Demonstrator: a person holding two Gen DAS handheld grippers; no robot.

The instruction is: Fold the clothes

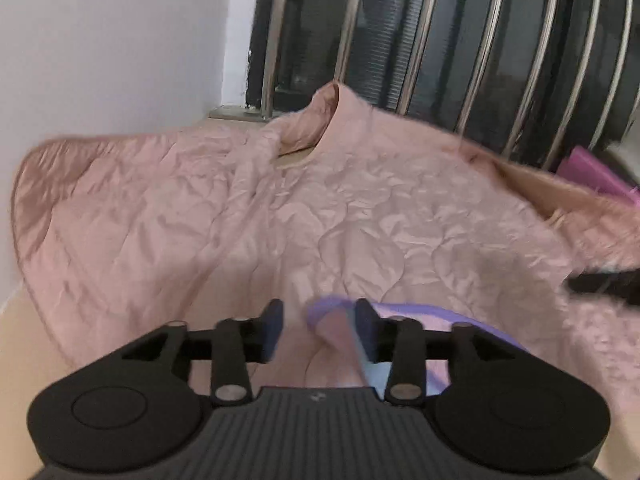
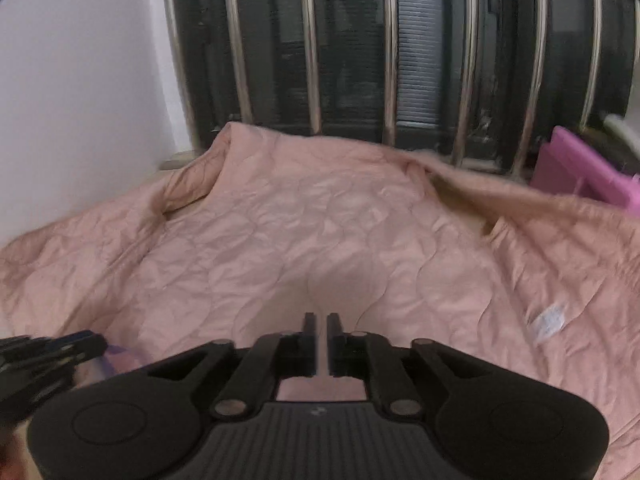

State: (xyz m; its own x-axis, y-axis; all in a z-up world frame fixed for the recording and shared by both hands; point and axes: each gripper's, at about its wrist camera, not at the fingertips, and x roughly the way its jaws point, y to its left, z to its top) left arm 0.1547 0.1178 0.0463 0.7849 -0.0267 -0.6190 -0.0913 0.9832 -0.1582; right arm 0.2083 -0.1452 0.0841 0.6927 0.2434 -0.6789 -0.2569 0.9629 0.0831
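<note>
A garment [image 1: 404, 316] in lilac, pink and pale blue lies on the pink quilt just below my left gripper [image 1: 318, 326]. That gripper's jaws stand apart. A raised fold of the garment rests against the inner side of its right finger, and the left finger is clear of it. In the right wrist view my right gripper [image 2: 321, 340] hovers over bare quilt with only a narrow slit between its fingers and nothing in it. The left gripper [image 2: 86, 342] shows at that view's left edge beside a lilac edge of the garment [image 2: 120, 354]. The right gripper's dark tip [image 1: 600, 282] shows blurred at the left view's right edge.
A rumpled pink quilt [image 2: 320, 232] covers the bed, with a white label [image 2: 550, 322] on it. Behind it stands a dark window with metal bars [image 2: 390, 60]. A white wall [image 1: 100, 40] is at the left and a magenta box [image 2: 576, 168] at the right.
</note>
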